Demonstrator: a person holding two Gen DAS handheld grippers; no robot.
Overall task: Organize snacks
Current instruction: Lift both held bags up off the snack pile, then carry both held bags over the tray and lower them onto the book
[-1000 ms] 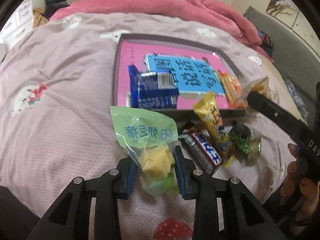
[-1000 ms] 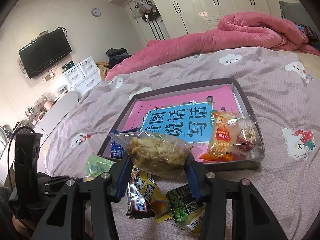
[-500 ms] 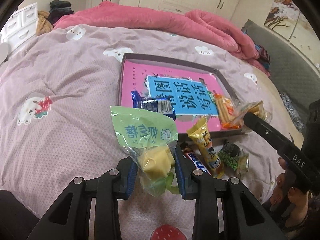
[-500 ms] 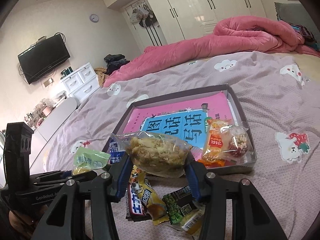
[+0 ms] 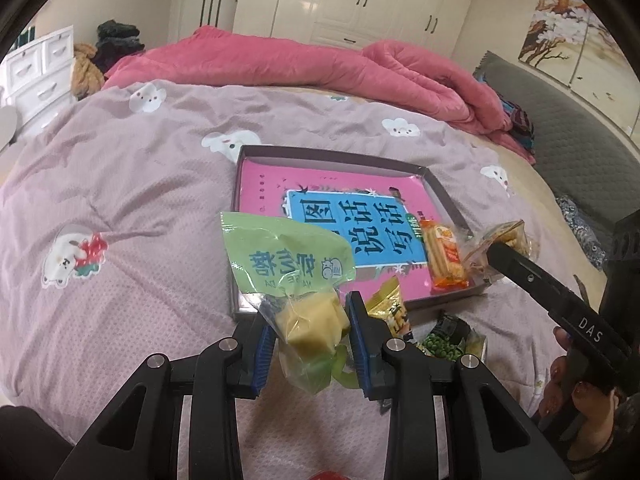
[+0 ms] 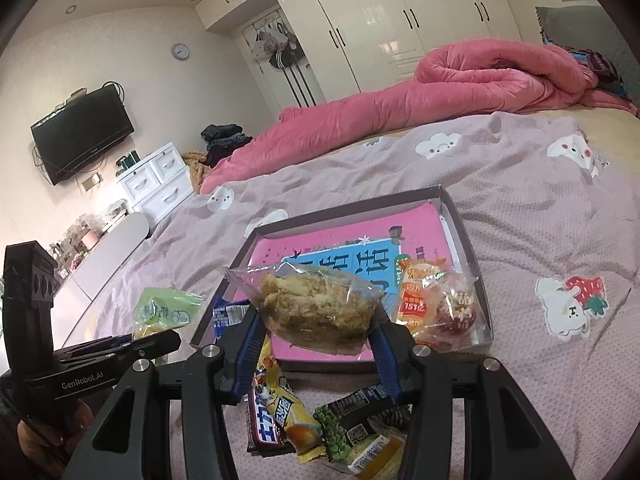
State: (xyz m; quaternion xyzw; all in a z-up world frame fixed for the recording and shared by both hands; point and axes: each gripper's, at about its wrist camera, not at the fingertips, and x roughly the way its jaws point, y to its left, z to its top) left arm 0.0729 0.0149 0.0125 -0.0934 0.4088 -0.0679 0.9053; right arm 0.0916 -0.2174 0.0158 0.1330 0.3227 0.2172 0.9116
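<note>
The green bag stands upright, label end up — left gripper jaws clamped on it; right gripper jaws clamp the cake packet crosswise. Both now higher above the bed.

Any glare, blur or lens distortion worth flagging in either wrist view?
Left wrist: sharp, strong fisheye bending, dark corner vignette, mild sheen on the green snack bag. Right wrist: glare on the wardrobe doors, clear cake bag in focus.

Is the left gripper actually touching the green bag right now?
Touching. The left wrist view shows the left gripper with both blue pads pressed against the green bag, pinching its yellow contents.
</note>
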